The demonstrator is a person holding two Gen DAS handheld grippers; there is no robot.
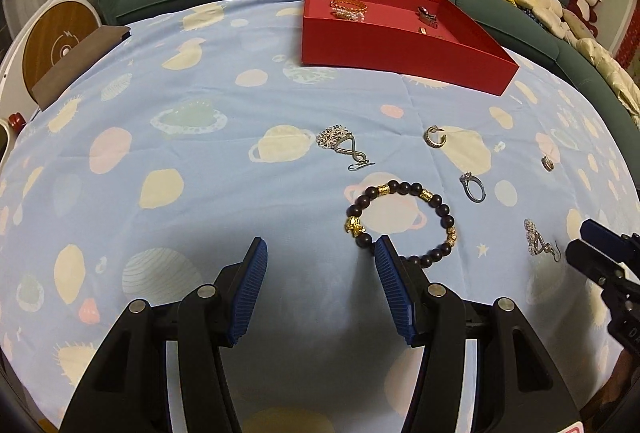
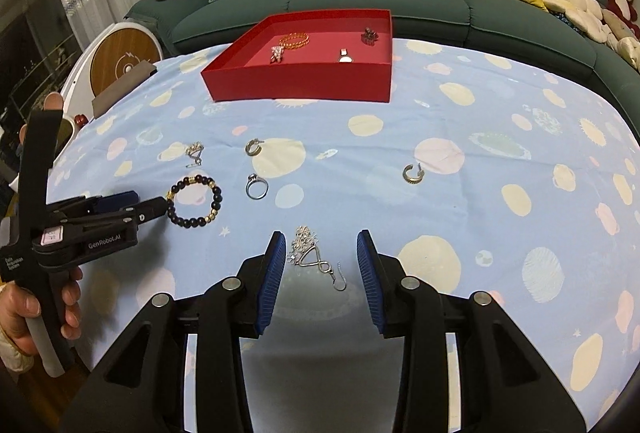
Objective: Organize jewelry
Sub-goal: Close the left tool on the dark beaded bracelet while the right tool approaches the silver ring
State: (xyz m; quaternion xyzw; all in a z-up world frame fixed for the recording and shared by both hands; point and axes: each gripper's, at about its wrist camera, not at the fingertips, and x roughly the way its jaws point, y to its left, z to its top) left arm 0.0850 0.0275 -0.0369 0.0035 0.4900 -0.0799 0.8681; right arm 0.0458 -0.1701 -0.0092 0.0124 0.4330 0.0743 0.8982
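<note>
While both unclenched, left gripper (image 1: 320, 245), right gripper (image 2: 321, 233) over six pieces (image 1: 400, 186); four in box (image 2: 296, 85).

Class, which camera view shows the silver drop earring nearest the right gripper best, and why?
The right wrist view: the silver drop earring lies whole, between the open right gripper fingers. The left wrist view shows it small near the edge.

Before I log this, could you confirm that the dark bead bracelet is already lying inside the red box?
Not quite: the dark bead bracelet lies on the blue tablecloth, outside the red box. The right wrist view shows it beside the left hand-held gripper.
</note>
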